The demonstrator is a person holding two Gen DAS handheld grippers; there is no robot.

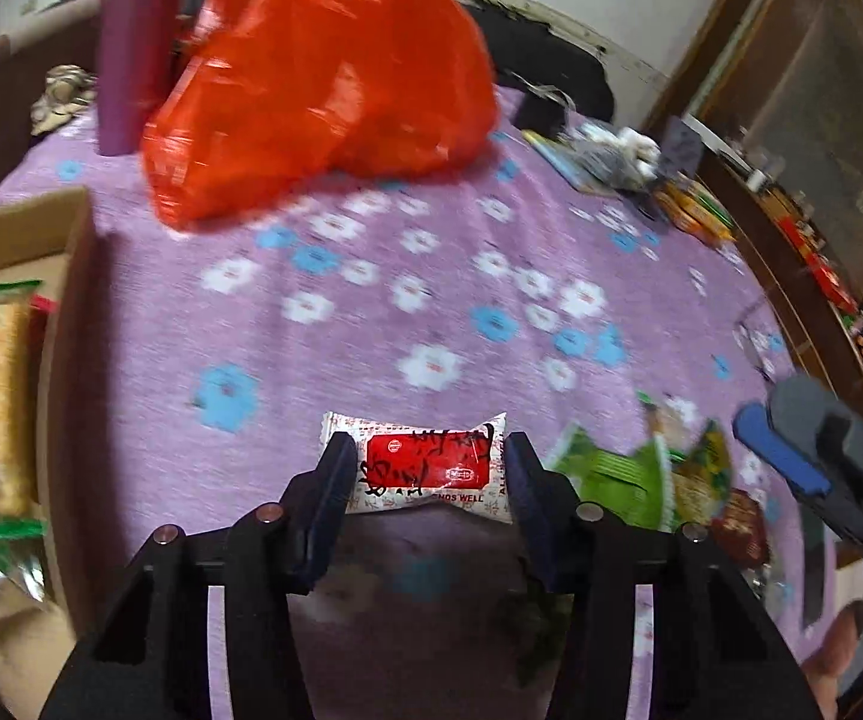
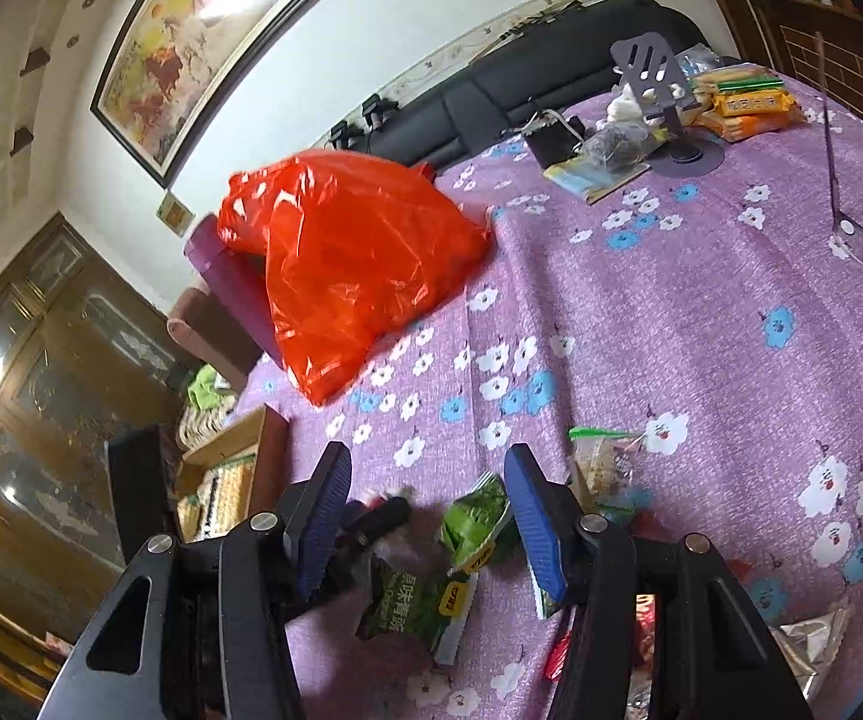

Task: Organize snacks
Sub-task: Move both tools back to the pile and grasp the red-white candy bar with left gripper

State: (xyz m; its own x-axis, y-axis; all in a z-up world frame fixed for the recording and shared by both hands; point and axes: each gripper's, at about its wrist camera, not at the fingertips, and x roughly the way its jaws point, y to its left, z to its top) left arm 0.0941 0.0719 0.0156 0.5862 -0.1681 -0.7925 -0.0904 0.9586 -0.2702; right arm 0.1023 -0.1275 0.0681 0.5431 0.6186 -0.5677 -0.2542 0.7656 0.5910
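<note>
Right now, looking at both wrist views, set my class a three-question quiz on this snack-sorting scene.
1. True or false: the left gripper straddles a red and white snack packet.
2. What colour is the plastic bag? A blue, B orange-red, C black.
3. Fill in: green snack packets lie on a ______ flowered tablecloth.

Key: 1 true; 2 B; 3 purple.

Purple floral-cloth table [image 1: 431, 312], red plastic bag [image 1: 323, 78], cardboard box [image 1: 65, 276], snack packets [image 2: 467, 546]
</note>
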